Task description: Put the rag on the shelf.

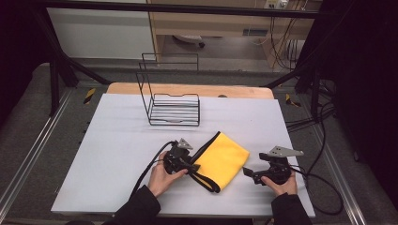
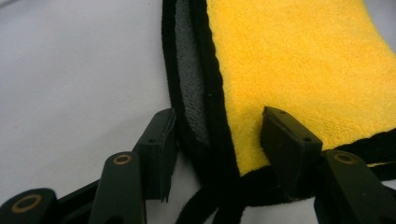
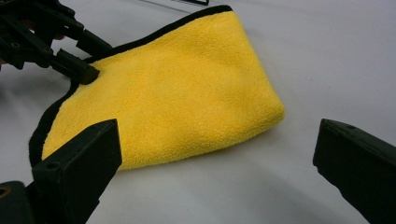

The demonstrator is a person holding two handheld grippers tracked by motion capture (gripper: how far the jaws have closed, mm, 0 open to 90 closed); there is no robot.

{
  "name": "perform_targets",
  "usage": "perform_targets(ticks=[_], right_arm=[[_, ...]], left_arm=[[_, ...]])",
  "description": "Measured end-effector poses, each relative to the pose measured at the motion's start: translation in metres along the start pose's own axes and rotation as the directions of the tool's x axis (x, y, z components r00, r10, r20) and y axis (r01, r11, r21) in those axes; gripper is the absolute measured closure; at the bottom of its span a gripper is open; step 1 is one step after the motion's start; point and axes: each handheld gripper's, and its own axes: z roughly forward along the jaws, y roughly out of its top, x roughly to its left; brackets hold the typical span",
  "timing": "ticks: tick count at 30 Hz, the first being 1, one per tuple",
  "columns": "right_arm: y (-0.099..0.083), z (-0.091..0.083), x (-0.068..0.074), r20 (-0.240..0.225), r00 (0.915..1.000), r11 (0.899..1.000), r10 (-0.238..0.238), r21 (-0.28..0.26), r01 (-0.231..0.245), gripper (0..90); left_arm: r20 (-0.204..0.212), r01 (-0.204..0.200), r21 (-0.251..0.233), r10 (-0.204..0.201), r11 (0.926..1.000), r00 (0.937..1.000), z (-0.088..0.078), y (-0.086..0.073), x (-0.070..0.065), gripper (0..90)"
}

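Behind yellow cloth (image 1: 221, 159), black wire rack (image 1: 172, 108), white table (image 1: 117, 145)

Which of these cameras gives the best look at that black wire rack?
The high view: the rack stands whole and upright at the table's far side, beyond the yellow cloth. The right gripper view catches just a sliver of its base at the top edge. The left gripper view looks at the cloth instead.

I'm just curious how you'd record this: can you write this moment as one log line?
left gripper: open, jaws astride black edge of yellow cloth | right gripper: open, beside cloth, apart | wire rack: behind, untouched
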Motion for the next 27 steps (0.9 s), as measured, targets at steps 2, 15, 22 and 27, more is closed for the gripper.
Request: perform_targets(ticks=[2,15,22,27], right_arm=[[0.0,0.0,0.0,-0.002,1.0,1.0,-0.004,-0.002,0.004,1.7],[0.001,0.001,0.0,-0.004,1.0,1.0,-0.007,-0.005,0.007,1.7],[0.002,0.001,0.001,-0.007,1.0,1.0,-0.004,-0.005,0.004,1.7],[0.002,0.002,0.002,-0.01,0.9999,1.0,-0.01,-0.005,0.01,1.8]], left_arm=[[-0.006,0.001,0.0,-0.001,1.0,1.0,0.001,0.0,-0.001,45.8],[0.034,0.005,0.009,-0.006,0.9999,0.9994,0.001,0.001,-0.011,72.3],[0.013,-0.006,0.001,0.006,1.0,0.9999,-0.003,0.003,-0.015,76.7],[0.004,-0.01,0.0,0.01,0.9999,0.9999,-0.01,0.005,-0.017,78.2]])
